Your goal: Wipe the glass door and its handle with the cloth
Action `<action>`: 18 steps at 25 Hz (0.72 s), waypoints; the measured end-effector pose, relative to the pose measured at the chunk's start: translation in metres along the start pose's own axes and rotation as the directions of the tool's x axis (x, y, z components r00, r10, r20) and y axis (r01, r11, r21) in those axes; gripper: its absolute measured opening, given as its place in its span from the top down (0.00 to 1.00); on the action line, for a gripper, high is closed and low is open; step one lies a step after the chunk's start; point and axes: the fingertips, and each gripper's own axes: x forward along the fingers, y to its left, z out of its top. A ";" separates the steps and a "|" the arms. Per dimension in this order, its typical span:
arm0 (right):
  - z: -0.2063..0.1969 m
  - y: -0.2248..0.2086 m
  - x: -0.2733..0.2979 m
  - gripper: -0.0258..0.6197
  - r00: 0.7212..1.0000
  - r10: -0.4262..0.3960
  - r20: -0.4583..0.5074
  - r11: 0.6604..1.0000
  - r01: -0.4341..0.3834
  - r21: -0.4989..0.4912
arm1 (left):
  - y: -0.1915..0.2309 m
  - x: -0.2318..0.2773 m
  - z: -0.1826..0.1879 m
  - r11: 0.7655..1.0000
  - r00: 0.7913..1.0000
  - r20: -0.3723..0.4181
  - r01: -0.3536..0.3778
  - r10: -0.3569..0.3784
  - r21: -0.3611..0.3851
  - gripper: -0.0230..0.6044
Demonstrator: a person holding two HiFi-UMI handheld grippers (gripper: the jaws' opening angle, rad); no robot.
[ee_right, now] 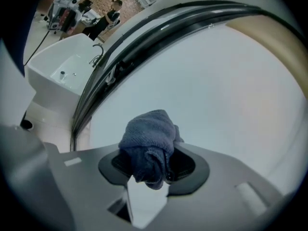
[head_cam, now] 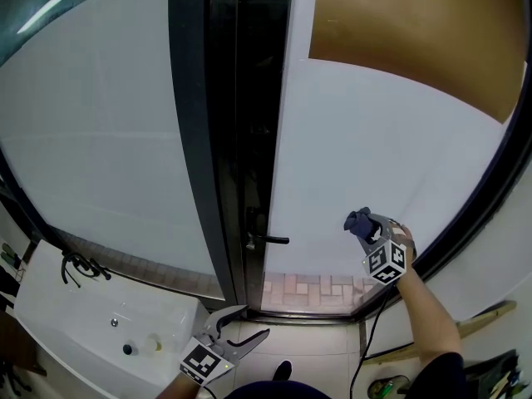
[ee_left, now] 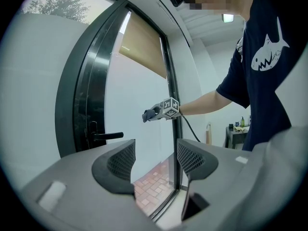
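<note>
The frosted glass door (head_cam: 366, 140) fills the right half of the head view, with its black lever handle (head_cam: 273, 240) at the dark frame. My right gripper (head_cam: 361, 224) is shut on a bunched blue-grey cloth (ee_right: 148, 143), held against or just off the glass to the right of the handle. The same cloth (head_cam: 358, 221) shows as a dark wad at the jaw tips. My left gripper (head_cam: 243, 326) hangs low near the floor, open and holding nothing; in the left gripper view its fingers (ee_left: 120, 162) point toward the handle (ee_left: 107, 135) and the right gripper (ee_left: 153, 113).
A dark door frame (head_cam: 204, 140) runs down the middle, with a second frosted pane (head_cam: 100, 140) to its left. A white washbasin (head_cam: 100, 322) with a black tap (head_cam: 79, 266) stands lower left. Brick paving (head_cam: 320, 288) shows through the door's clear bottom strip.
</note>
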 end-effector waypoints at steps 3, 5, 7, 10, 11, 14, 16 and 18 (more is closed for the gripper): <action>0.051 0.008 0.000 0.70 0.993 0.026 0.114 0.996 -0.036 0.081 | 0.001 -0.001 -0.001 1.000 1.000 -0.002 -0.006 0.006 0.003 0.54; 0.093 0.019 0.005 0.70 0.979 0.062 0.194 0.989 -0.086 0.116 | 0.001 -0.001 -0.002 1.000 1.000 -0.002 -0.010 0.010 0.004 0.54; 0.135 0.032 0.011 0.70 0.958 0.101 0.267 0.981 -0.141 0.133 | 0.001 -0.002 -0.002 1.000 1.000 -0.002 -0.015 0.015 0.008 0.54; 0.193 0.055 0.023 0.70 0.925 0.161 0.343 0.972 -0.210 0.108 | 0.001 -0.005 0.006 1.000 0.999 0.013 -0.030 0.030 -0.002 0.54; 0.210 0.063 0.027 0.70 0.916 0.182 0.359 0.970 -0.228 0.088 | 0.002 -0.007 0.007 0.999 0.999 0.013 -0.038 0.038 -0.007 0.54; 0.249 0.084 0.042 0.70 0.894 0.235 0.382 0.962 -0.270 0.040 | 0.005 -0.015 -0.002 0.998 0.998 -0.004 -0.062 0.062 -0.008 0.54; 0.265 0.094 0.053 0.70 0.886 0.256 0.386 0.957 -0.290 0.030 | 0.007 -0.019 -0.007 0.997 0.997 -0.013 -0.077 0.077 -0.008 0.54; 0.275 0.101 0.062 0.70 0.881 0.272 0.386 0.952 -0.304 0.023 | 0.008 -0.022 -0.008 0.996 0.996 -0.015 -0.090 0.090 -0.013 0.54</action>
